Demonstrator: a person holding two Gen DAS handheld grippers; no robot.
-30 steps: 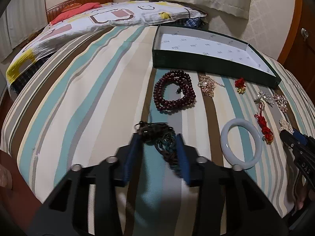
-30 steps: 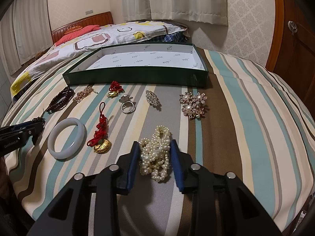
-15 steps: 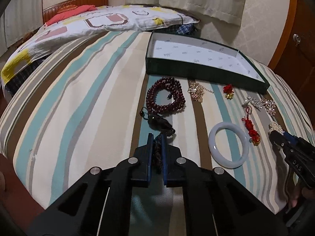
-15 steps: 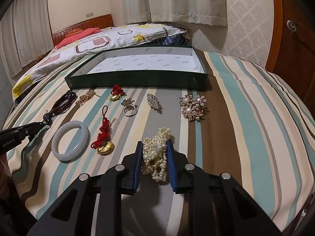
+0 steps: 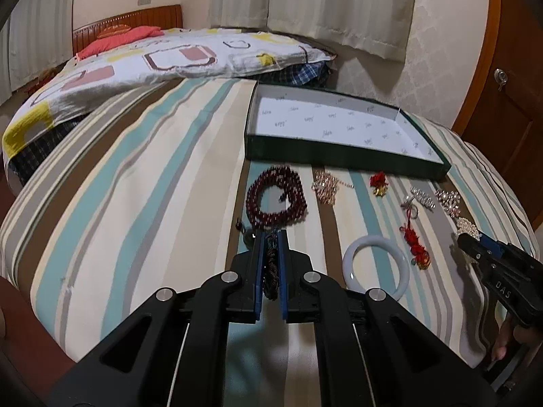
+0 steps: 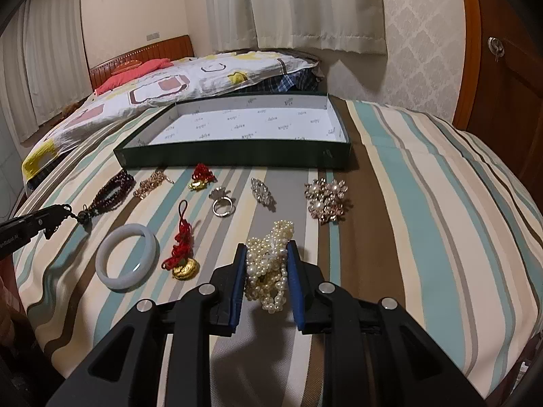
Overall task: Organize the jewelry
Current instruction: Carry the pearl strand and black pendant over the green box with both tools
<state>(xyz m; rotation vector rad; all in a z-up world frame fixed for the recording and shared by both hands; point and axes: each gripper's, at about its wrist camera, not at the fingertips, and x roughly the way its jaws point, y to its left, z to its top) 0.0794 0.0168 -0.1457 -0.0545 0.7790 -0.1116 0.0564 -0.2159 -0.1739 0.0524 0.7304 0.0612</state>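
Since a second ago, both tongs have clamped: the left tongs pinch a dark cord necklace lifted off the bed, the right tongs squeeze the pearl strand; the green box lies beyond.

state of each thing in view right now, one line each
left tool: shut on dark braided cord
right tool: shut on pearl strand
green box: open, nothing inside
white bangle: lying flat on bedspread
dark red beads: coiled, loose
silver ring: loose
pearl brooch: loose
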